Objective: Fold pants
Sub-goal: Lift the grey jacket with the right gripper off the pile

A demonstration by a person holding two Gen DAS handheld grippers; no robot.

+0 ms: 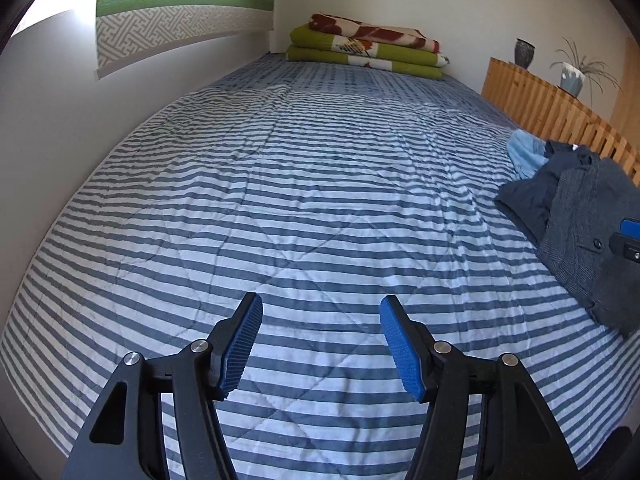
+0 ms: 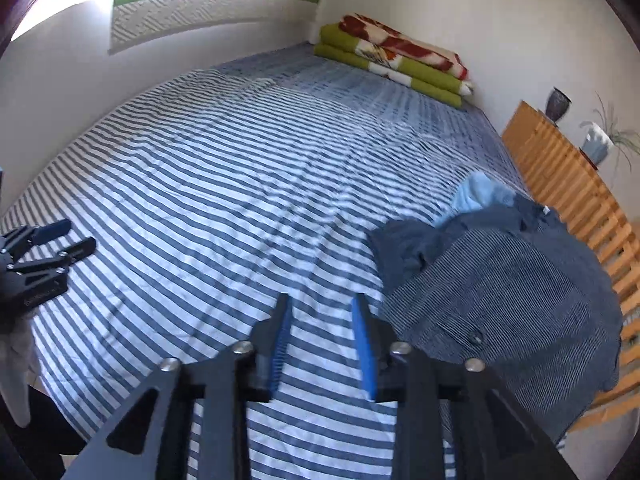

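Note:
Dark blue finely striped pants (image 2: 516, 292) lie in a heap on the right side of the striped bed (image 2: 224, 184), with a darker garment and a light blue cloth (image 2: 476, 196) behind them. In the left wrist view the same pants (image 1: 588, 216) sit at the right edge. My left gripper (image 1: 320, 308) hovers open over bare bedcover, well left of the pants, nothing between its blue pads. My right gripper (image 2: 322, 304) is open just left of the pants' near edge, holding nothing. The left gripper (image 2: 60, 240) also shows at the far left of the right wrist view.
Folded green and red blankets (image 1: 366, 46) are stacked at the bed's far end by the wall. A slatted wooden rail (image 2: 576, 188) runs along the bed's right side, with a vase (image 2: 558, 104) and a potted plant (image 2: 598, 142) behind it. A wall hanging (image 1: 180, 4) hangs at the left.

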